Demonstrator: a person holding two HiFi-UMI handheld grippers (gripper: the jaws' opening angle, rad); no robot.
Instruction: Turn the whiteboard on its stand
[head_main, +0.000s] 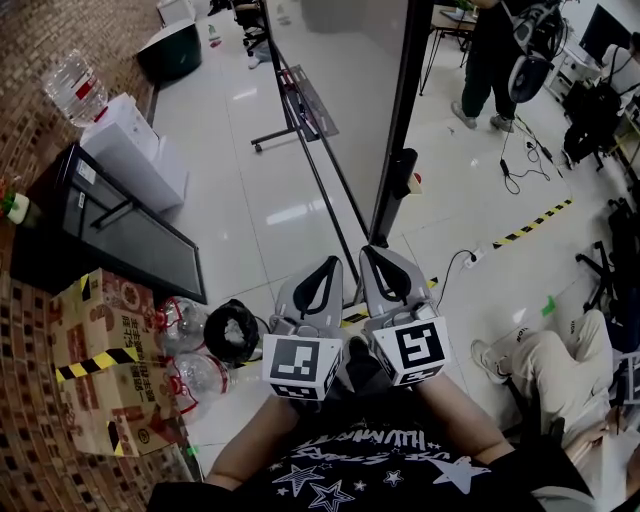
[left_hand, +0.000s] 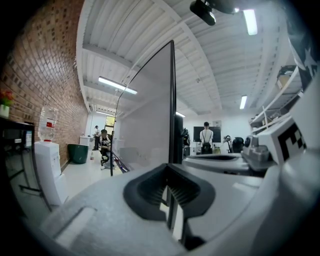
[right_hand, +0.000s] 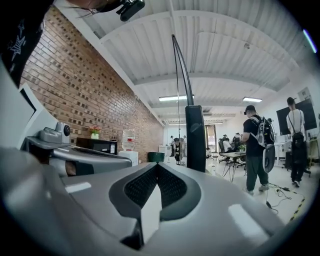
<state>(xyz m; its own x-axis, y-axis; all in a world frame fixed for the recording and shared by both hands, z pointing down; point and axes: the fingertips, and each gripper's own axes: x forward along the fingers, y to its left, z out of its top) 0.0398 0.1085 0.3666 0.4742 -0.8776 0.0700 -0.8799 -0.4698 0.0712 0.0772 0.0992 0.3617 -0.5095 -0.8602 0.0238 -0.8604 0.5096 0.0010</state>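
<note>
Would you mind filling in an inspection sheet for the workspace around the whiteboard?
Surface: glossy white floor tiles, striped tape on them.
Job's things: whiteboard seen edge-on, on its wheeled stand.
Clutter: cardboard boxes, water bottles, water dispenser by the wall.
Grippers: left gripper and right gripper both shut, empty, side by side before the board's post.
Cables: black cable loose on the floor.
Surroundings: brick wall; one person standing beyond, another seated at right.

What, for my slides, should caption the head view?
Left gripper and right gripper, both shut, side by side before the whiteboard.
</note>
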